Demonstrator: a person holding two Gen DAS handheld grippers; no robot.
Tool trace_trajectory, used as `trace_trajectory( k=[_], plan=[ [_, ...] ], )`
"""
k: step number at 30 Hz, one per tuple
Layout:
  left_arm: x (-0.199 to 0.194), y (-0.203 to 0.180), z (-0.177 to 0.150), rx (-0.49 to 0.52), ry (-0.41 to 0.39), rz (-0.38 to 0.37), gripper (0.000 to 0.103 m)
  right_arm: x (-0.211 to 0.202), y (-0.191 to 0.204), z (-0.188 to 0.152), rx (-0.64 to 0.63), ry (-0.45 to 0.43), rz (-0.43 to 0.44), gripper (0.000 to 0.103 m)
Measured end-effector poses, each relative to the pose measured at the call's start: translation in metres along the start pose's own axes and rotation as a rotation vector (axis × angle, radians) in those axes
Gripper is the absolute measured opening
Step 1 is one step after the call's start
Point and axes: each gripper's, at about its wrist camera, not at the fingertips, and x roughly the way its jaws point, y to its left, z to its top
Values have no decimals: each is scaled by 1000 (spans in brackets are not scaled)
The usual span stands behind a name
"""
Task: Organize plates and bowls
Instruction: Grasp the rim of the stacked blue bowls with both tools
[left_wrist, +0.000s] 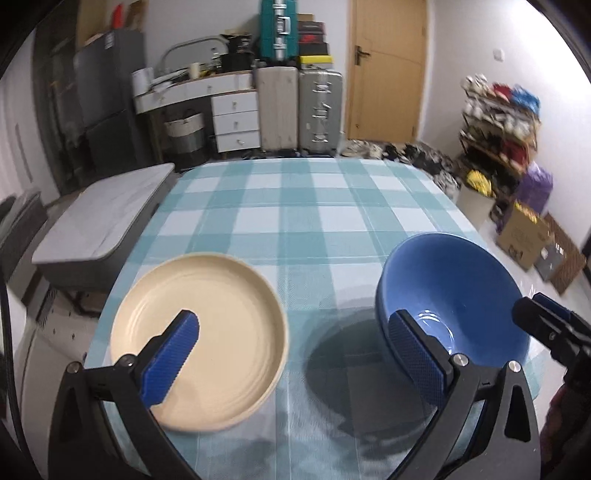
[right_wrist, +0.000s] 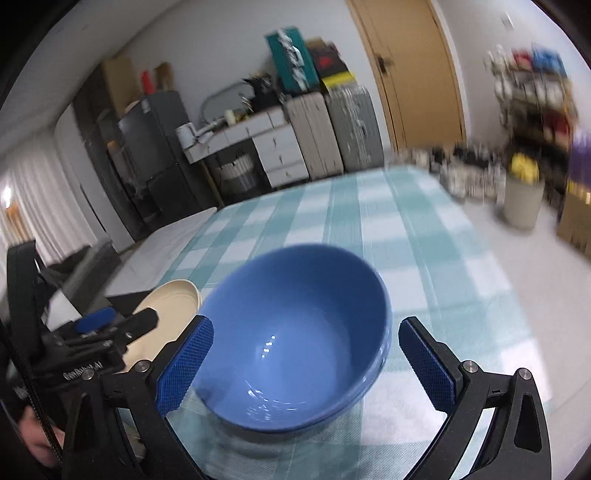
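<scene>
Left gripper: jaws spread wide, holding nothing, above the tablecloth between plate and bowl.
Right gripper: jaws apart, straddling the blue bowl without gripping it.
Blue bowl: on the checked tablecloth, near its front edge.
Cream plate: left of the bowl, well apart.

The right side of the shoe rack smears into blur. The left gripper covers part of the cream plate. One blue pad hides some of the blue bowl's near rim.
</scene>
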Motion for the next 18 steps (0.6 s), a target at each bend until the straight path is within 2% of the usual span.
trace_trajectory(
  k=[3, 5, 7, 11, 14, 16, 18],
  plan=[
    [18, -14, 10, 71, 53, 7, 103, 9, -18, 7, 52, 41, -47, 102],
    [31, -19, 16, 93, 105, -12, 103, 17, -31, 11, 87, 86, -49, 102],
    [40, -21, 20, 90, 149, -44, 103, 25, -41, 12, 111, 125, -50, 102],
    [67, -30, 24, 122, 296, -145, 103, 39, -48, 11, 85, 193, -73, 102],
    [78, -36, 25, 158, 351, -194, 102, 47, -51, 10, 77, 230, -82, 100],
    [83, -40, 26, 192, 382, -219, 97, 54, -54, 10, 84, 267, -72, 92],
    [86, -41, 28, 205, 391, -249, 95, 63, -58, 7, 97, 313, -75, 79]
  ],
)
